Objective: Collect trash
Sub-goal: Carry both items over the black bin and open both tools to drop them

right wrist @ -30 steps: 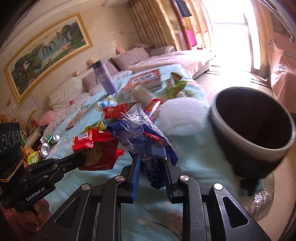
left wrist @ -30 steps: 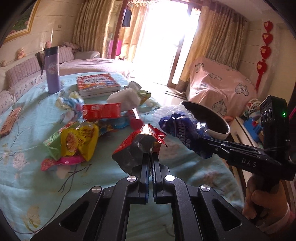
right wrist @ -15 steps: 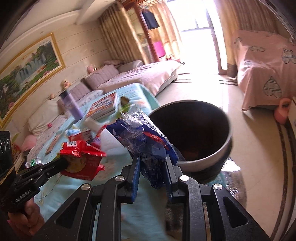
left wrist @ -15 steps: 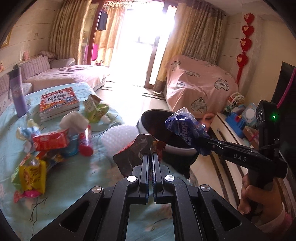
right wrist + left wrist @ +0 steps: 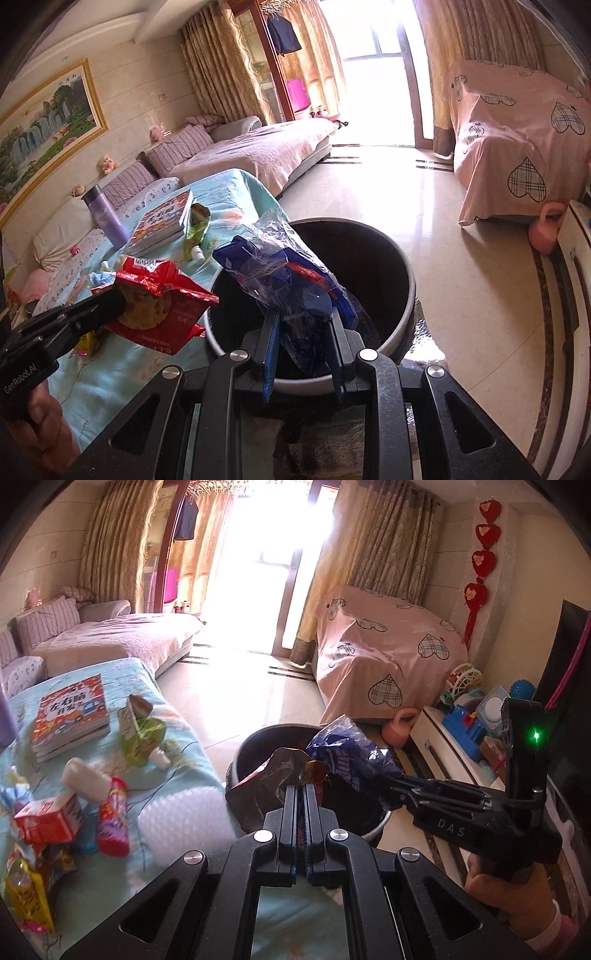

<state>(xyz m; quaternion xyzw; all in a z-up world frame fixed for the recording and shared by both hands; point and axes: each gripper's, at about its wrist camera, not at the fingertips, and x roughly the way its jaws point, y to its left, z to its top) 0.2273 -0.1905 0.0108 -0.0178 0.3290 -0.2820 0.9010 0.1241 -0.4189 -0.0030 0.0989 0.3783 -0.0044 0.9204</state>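
Over bin, left gripper pinching red wrapper, right gripper clamping blue bag, bin bottom dark.

The red snack wrapper is crinkled glossy foil, silvery on its inner side, and the blue wrapper is shiny plastic film with a clear crumpled part. The bin looks like smooth dark plastic with a pale matt rim, standing on glossy polished floor tiles. The table cover is soft matt printed cloth, and both grippers are matt black plastic with bright metal screws.
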